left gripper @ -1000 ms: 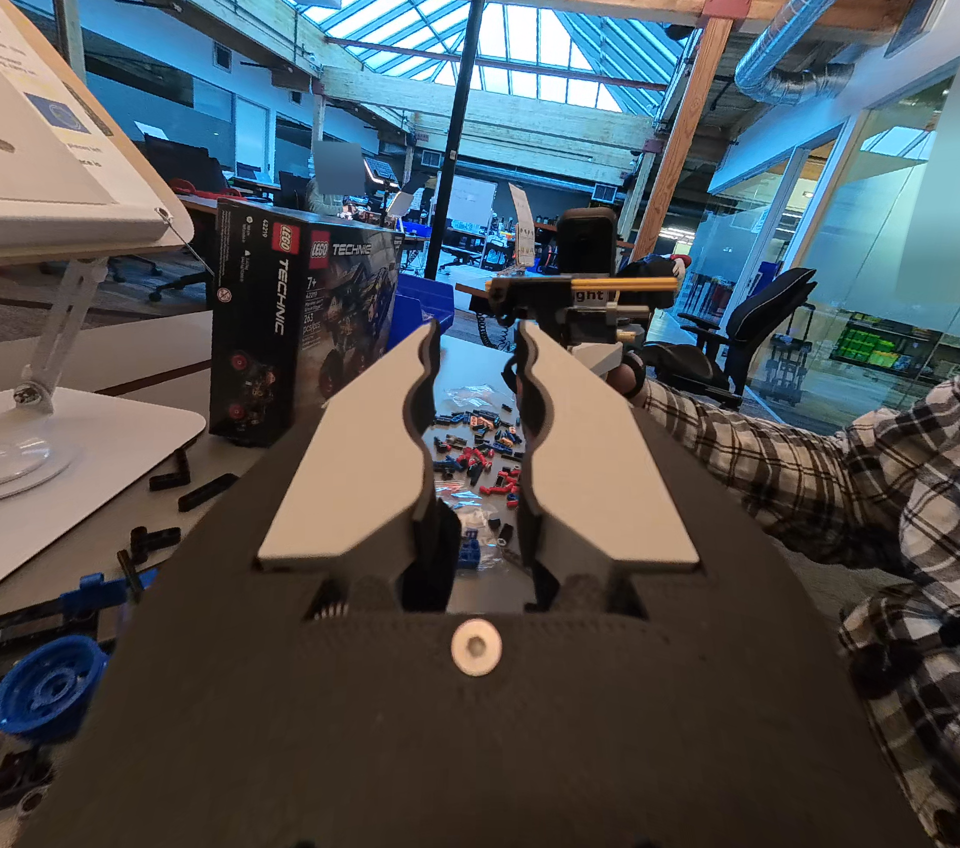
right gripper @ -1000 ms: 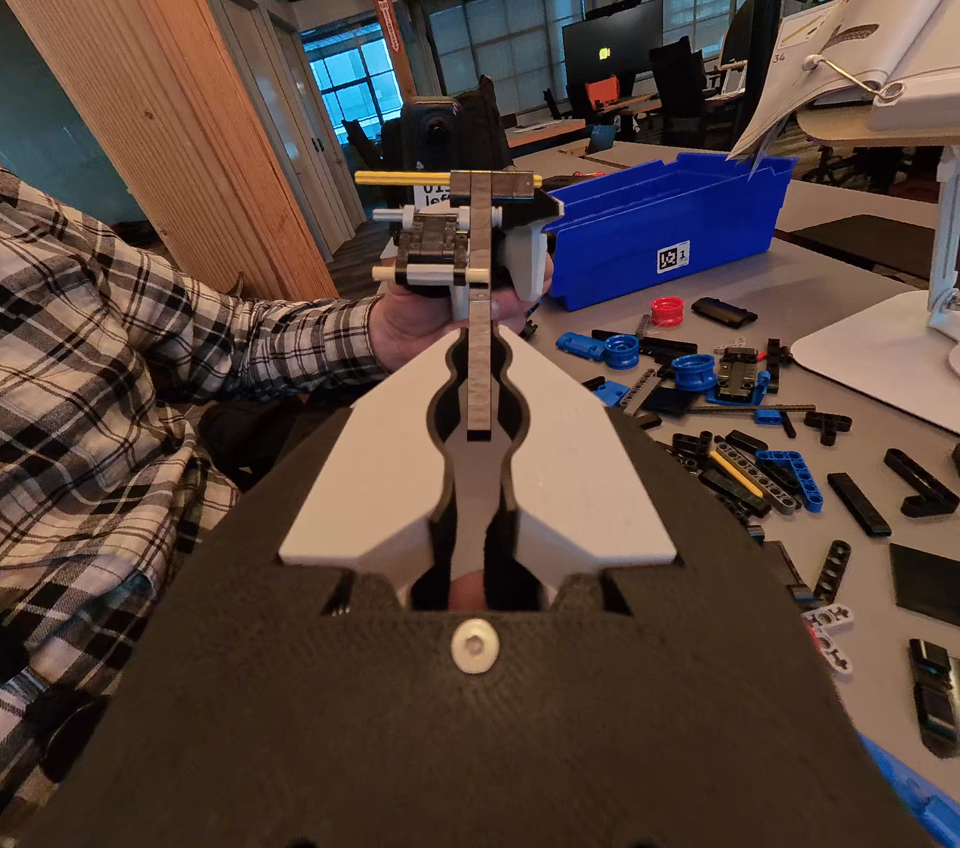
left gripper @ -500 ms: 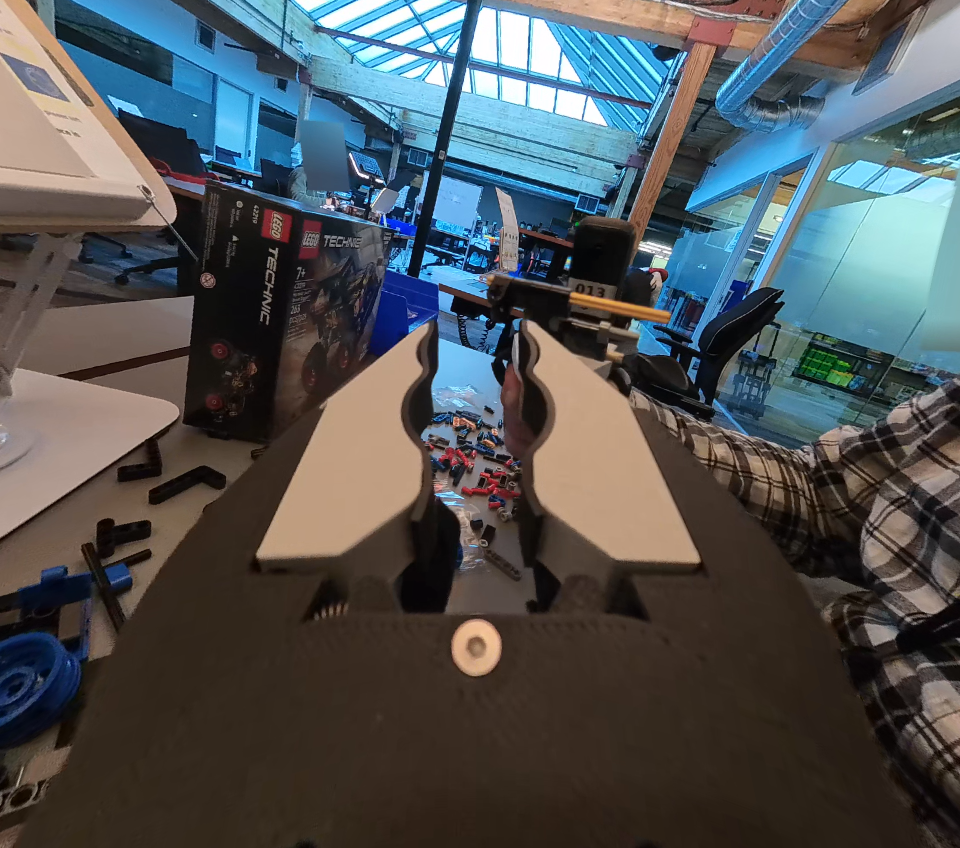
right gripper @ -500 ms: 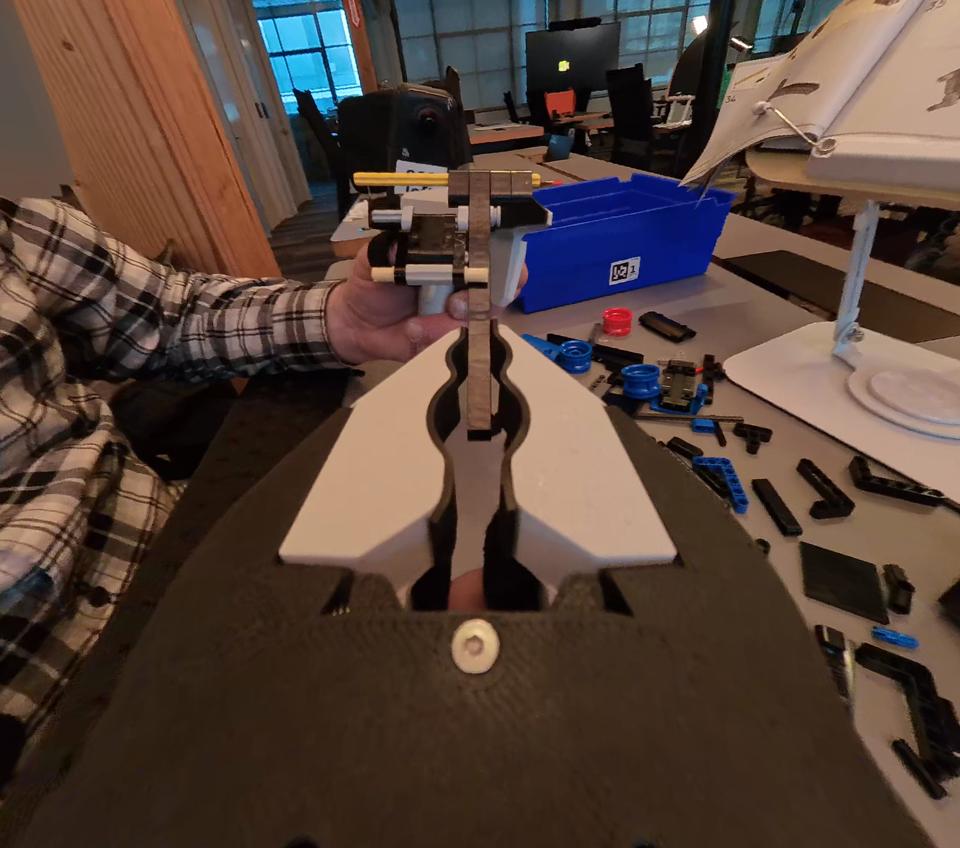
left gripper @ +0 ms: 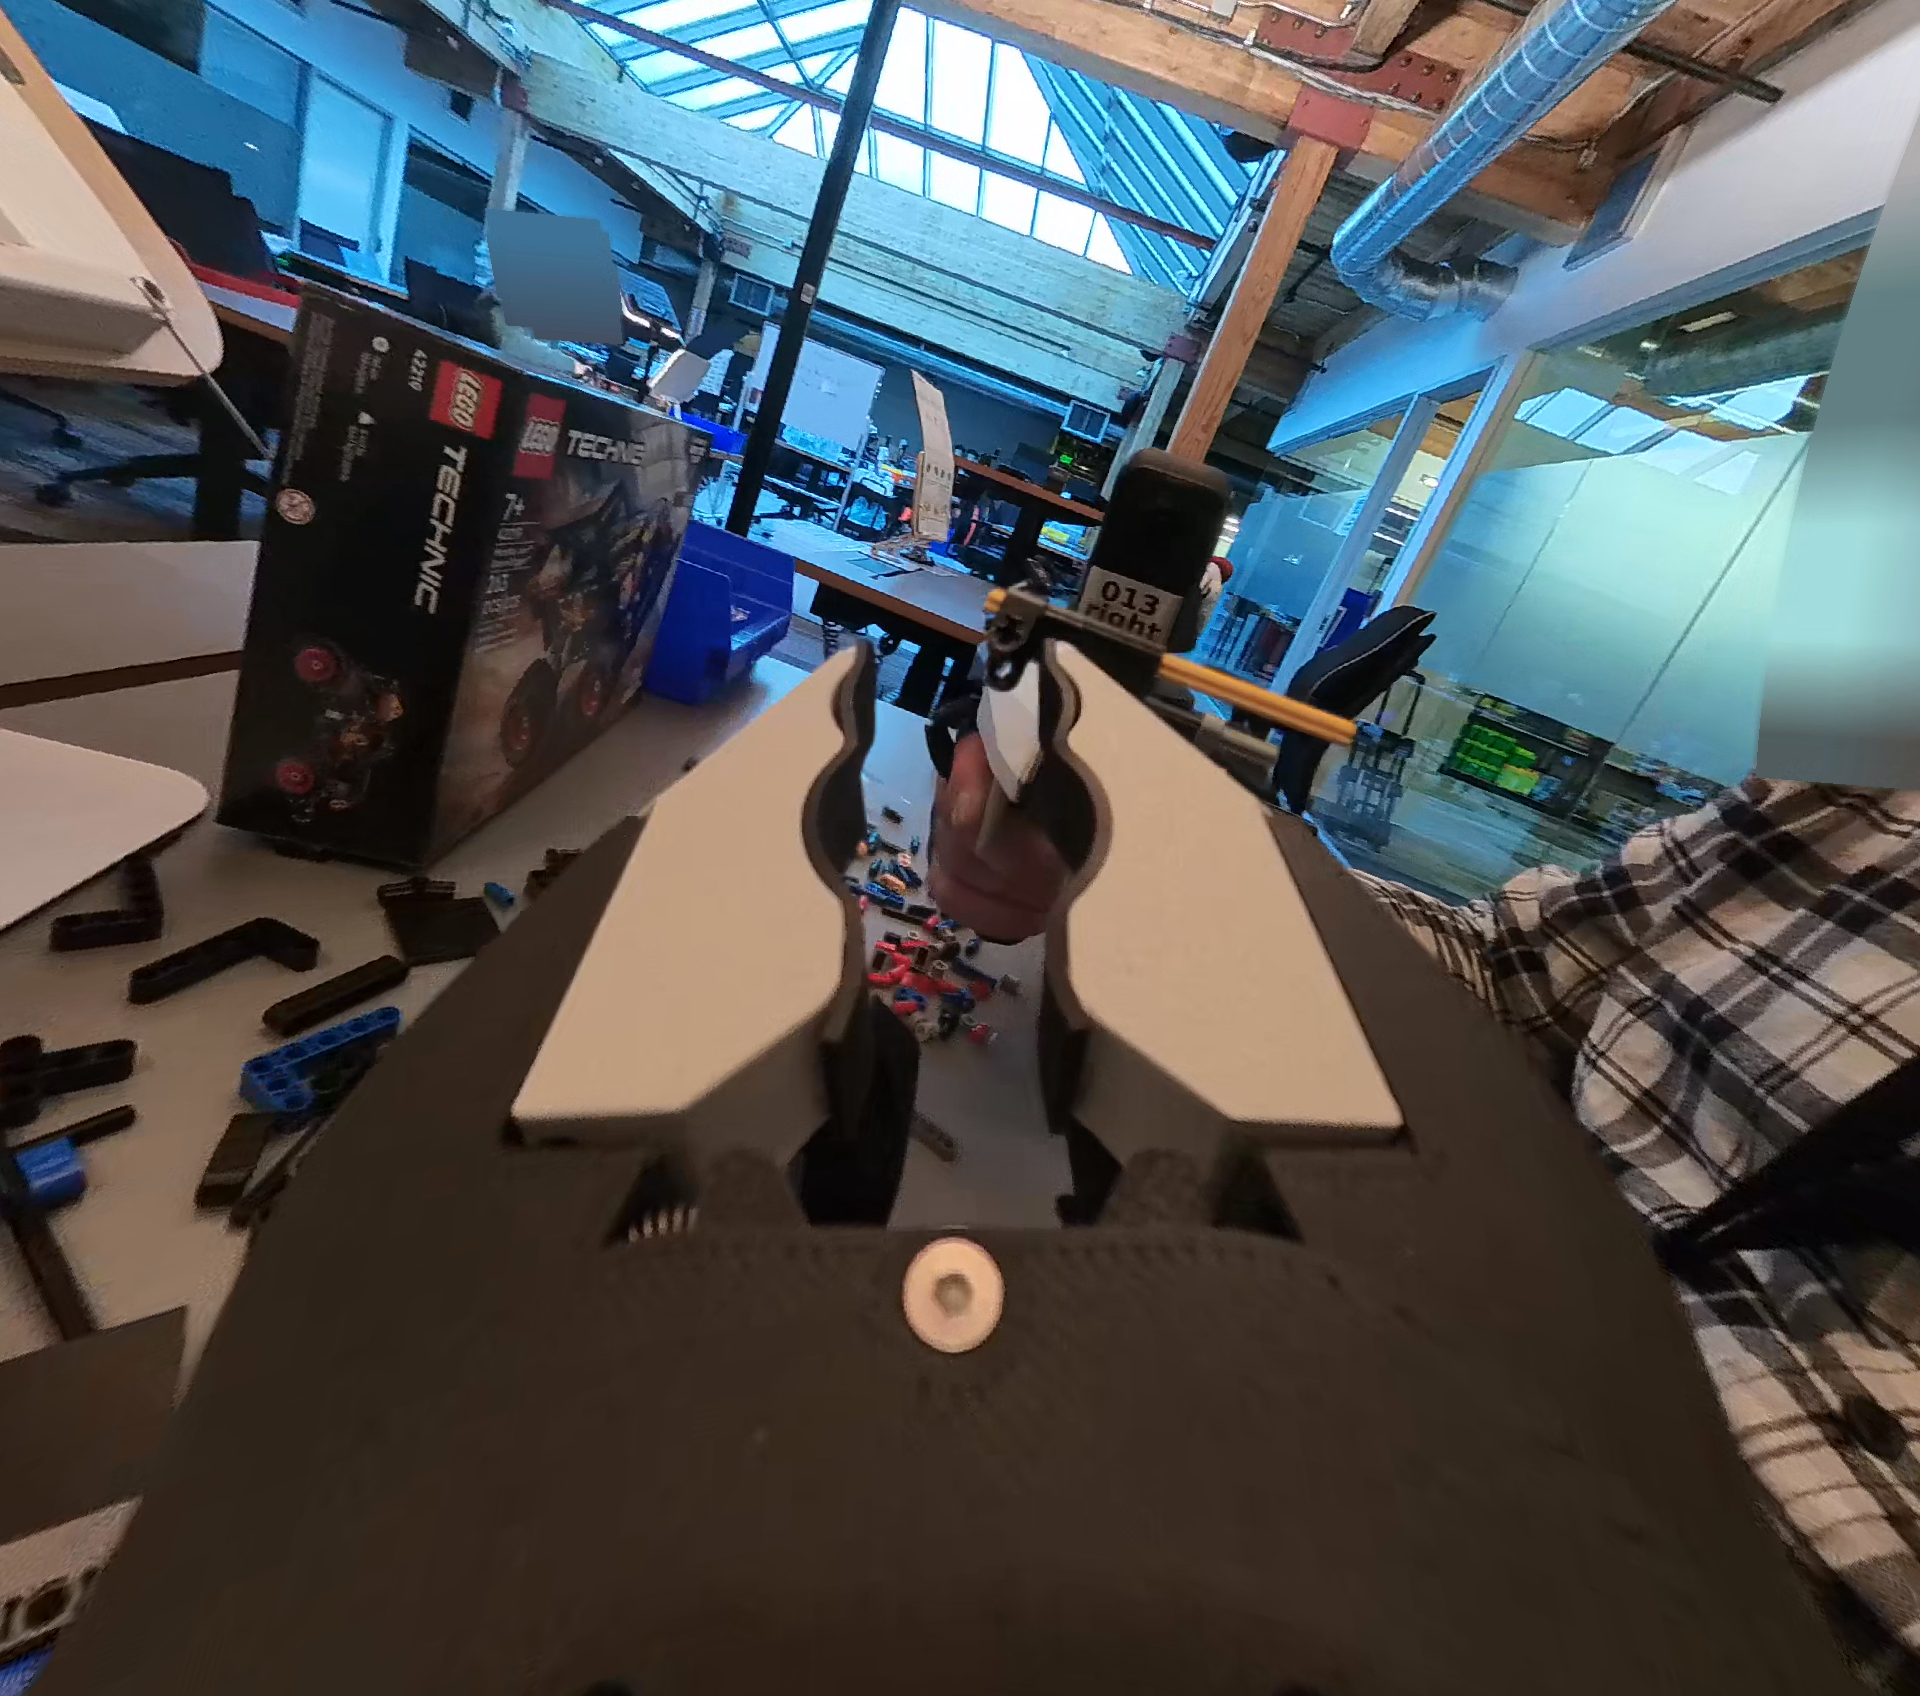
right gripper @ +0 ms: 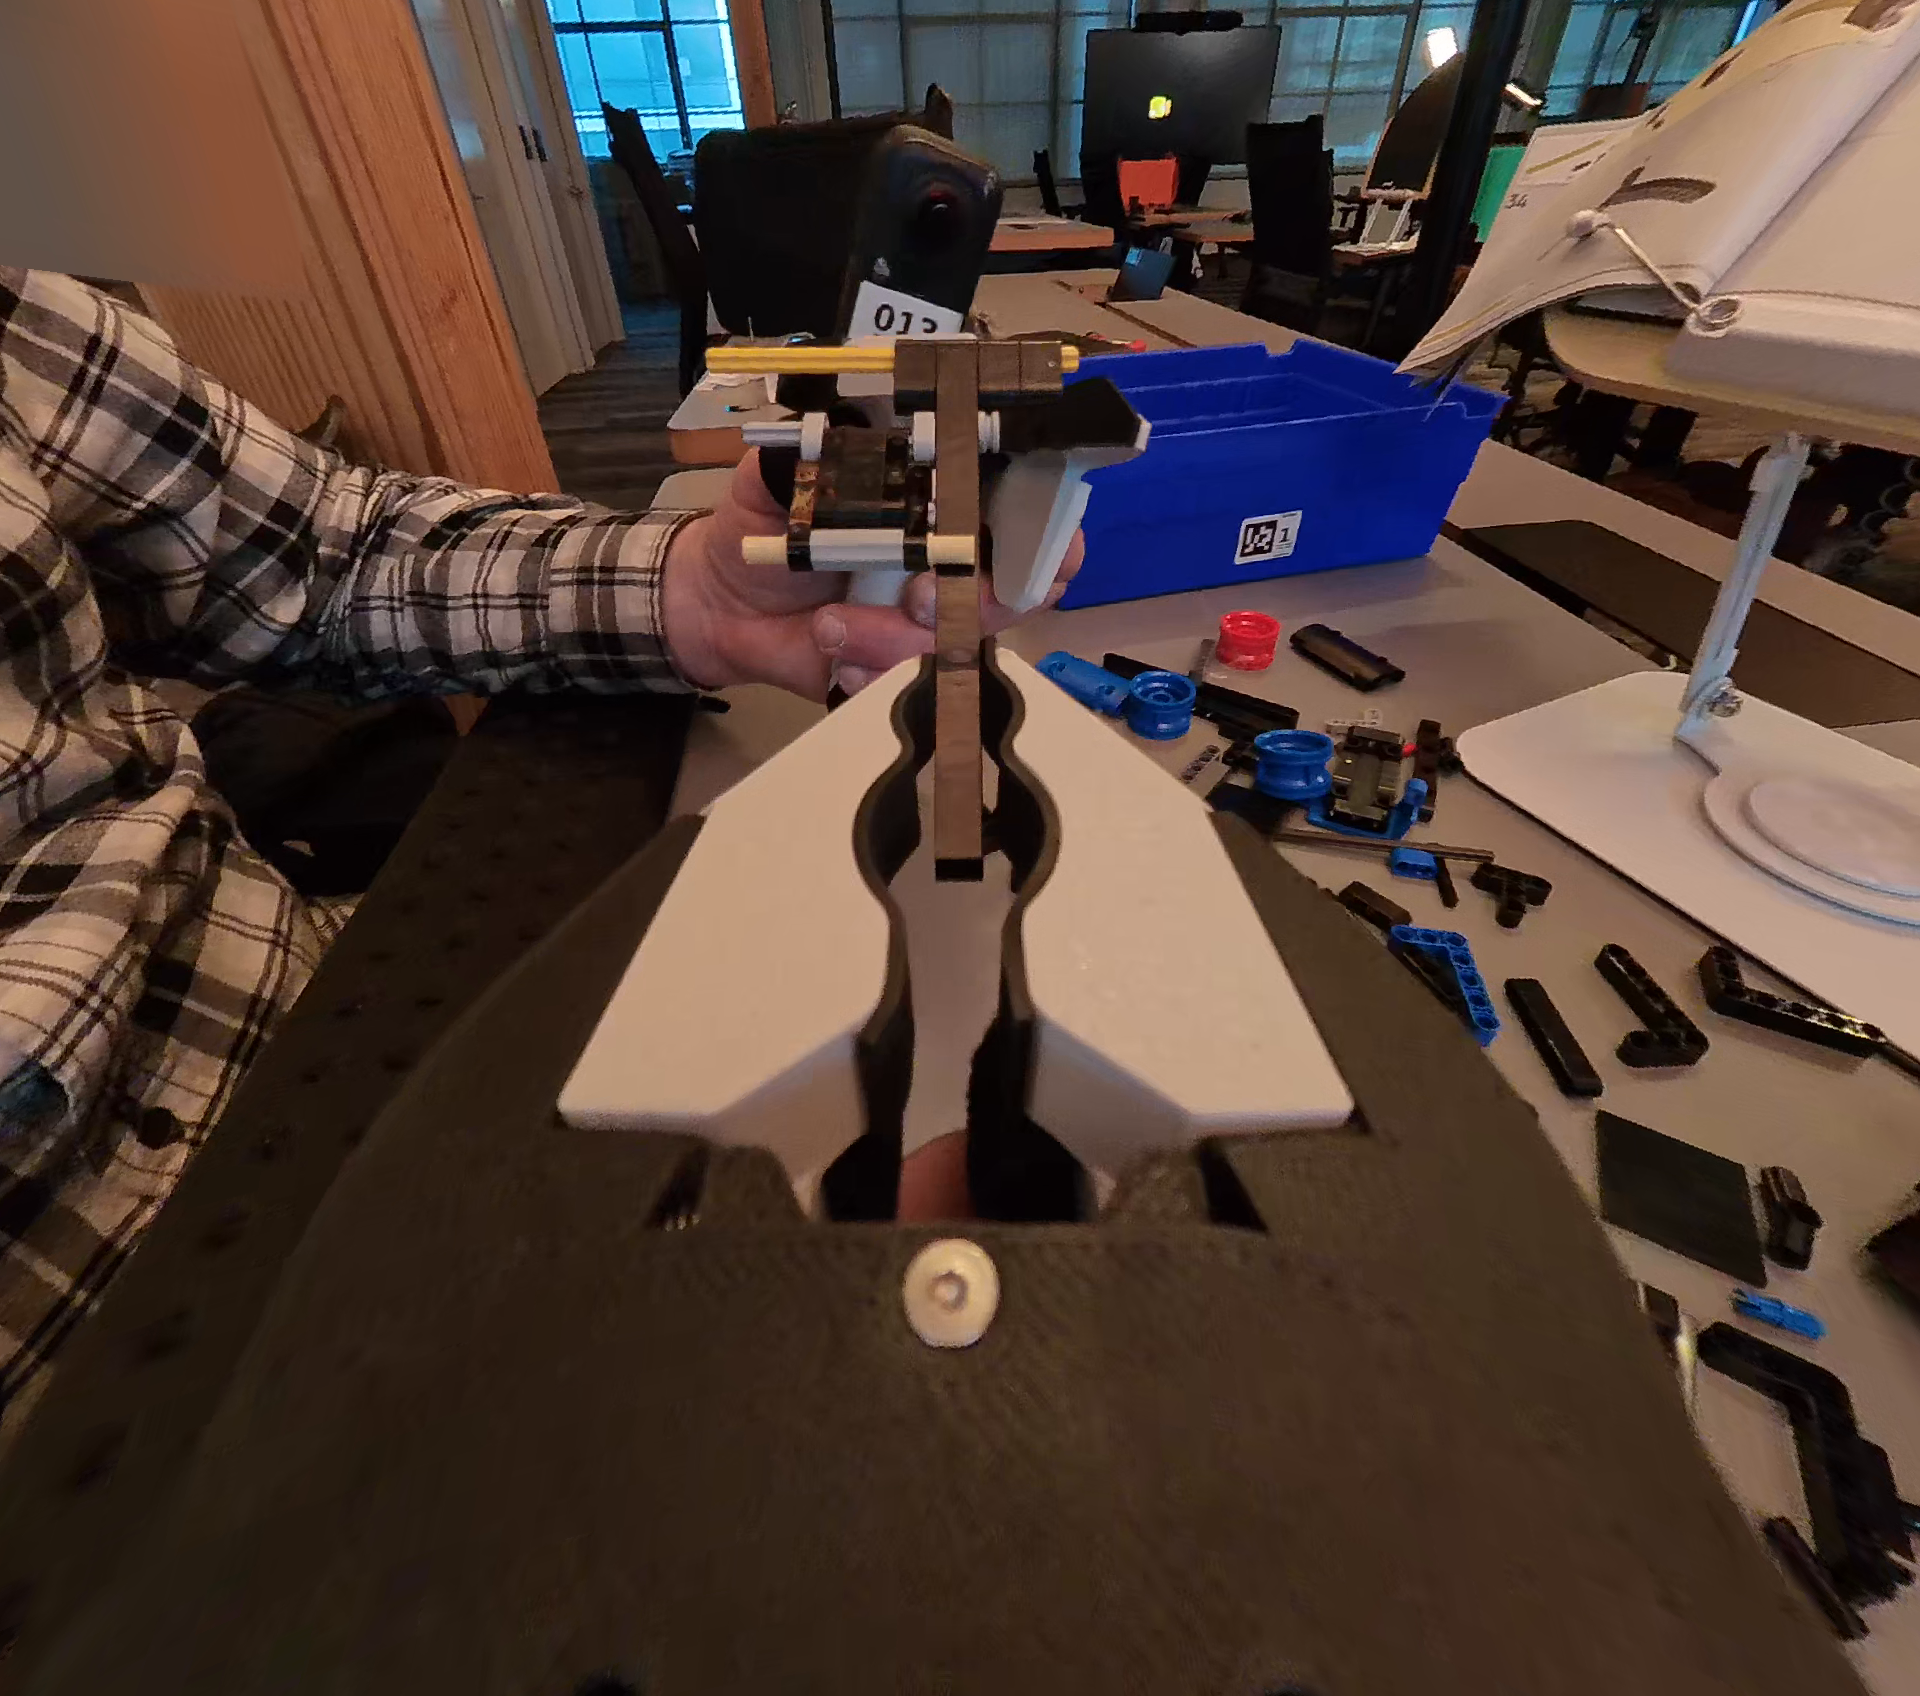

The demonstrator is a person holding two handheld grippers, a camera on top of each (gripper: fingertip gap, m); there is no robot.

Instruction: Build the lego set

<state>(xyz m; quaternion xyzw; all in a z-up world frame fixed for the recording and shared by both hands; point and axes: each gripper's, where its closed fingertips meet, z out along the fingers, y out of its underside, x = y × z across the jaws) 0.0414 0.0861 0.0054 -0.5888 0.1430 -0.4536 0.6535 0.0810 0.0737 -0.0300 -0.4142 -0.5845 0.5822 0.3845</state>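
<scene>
right wrist view looks across a pale desk [right gripper: 1455, 607] strewn with parts, and from where i stand the biggest thing on it is the blue bin [right gripper: 1278, 462] at the far edge. in the left wrist view a dark lego box [left gripper: 447, 597] stands upright on the same desk, with black beams and a blue beam [left gripper: 312, 1064] lying loose in front of it. a white stand [right gripper: 1714, 773] holds an open instruction booklet [right gripper: 1745, 223] above the desk on the right wrist view's right side.

a person in a plaid sleeve [right gripper: 343, 566] holds both tools. the right hand-held gripper [right gripper: 951, 701] has its fingers closed narrow on a long dark beam, the stem of the partly built lego assembly [right gripper: 935, 462], which sticks up and forward from the tips, off the desk. the left hand-held gripper [left gripper: 956, 711] has its fingers parted with nothing between them; it is level with the assembly, close in front of it.

on the assembly, a yellow axle [right gripper: 800, 360] runs crosswise at the top, and a pale axle [right gripper: 862, 550] crosses lower down through a black block. smaller still, blue wheel hubs [right gripper: 1294, 763] and a red hub [right gripper: 1247, 638] lie on the desk near the bin, and a scatter of tiny red and blue pins [left gripper: 925, 971] shows between the left fingers.
</scene>
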